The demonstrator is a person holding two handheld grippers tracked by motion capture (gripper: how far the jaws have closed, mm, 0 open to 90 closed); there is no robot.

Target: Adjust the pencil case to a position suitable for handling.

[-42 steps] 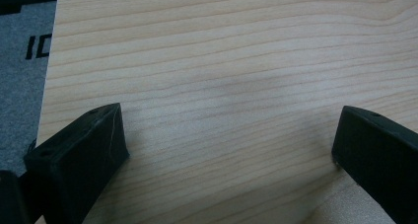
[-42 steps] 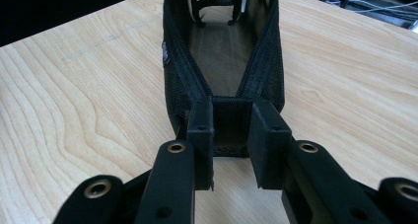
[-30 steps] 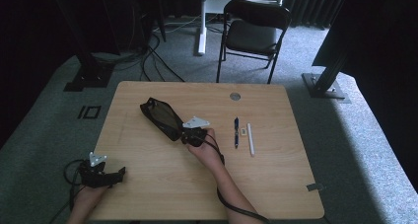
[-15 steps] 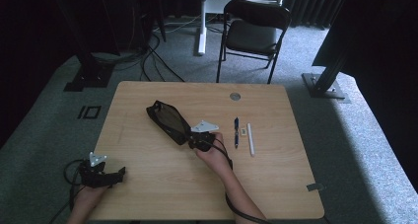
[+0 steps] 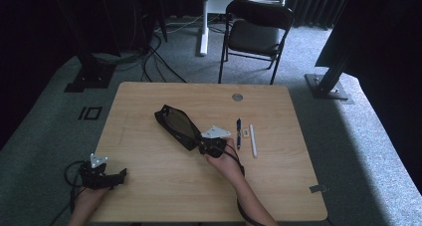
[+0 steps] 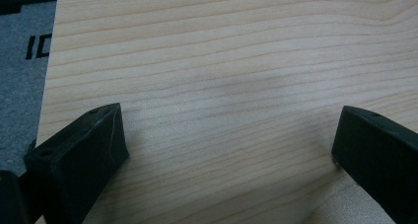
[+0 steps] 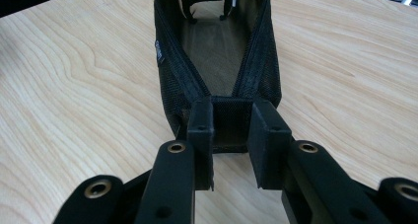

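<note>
A black mesh zip pouch (image 5: 176, 125) lies open on the wooden table (image 5: 164, 191), slanting from upper left to lower right. My right gripper (image 5: 206, 147) is shut on the pouch's near end. In the right gripper view the two jaws pinch the fabric end tab of the pouch (image 7: 222, 61), with the right gripper (image 7: 231, 116) at its tip and the zip opening running away from me. My left gripper (image 5: 118, 175) rests at the table's near left edge. It stands open (image 6: 226, 135) over bare wood with nothing between its jaws.
A dark blue pen (image 5: 239, 132), a small eraser-like piece (image 5: 246, 133) and a white pen (image 5: 253, 140) lie just right of the right gripper. A round grommet (image 5: 237, 97) sits near the far edge. A folding chair (image 5: 256, 32) stands beyond the table.
The right gripper has moved rightward and slightly toward me, dragging the pouch along with it. The left gripper has stayed in place.
</note>
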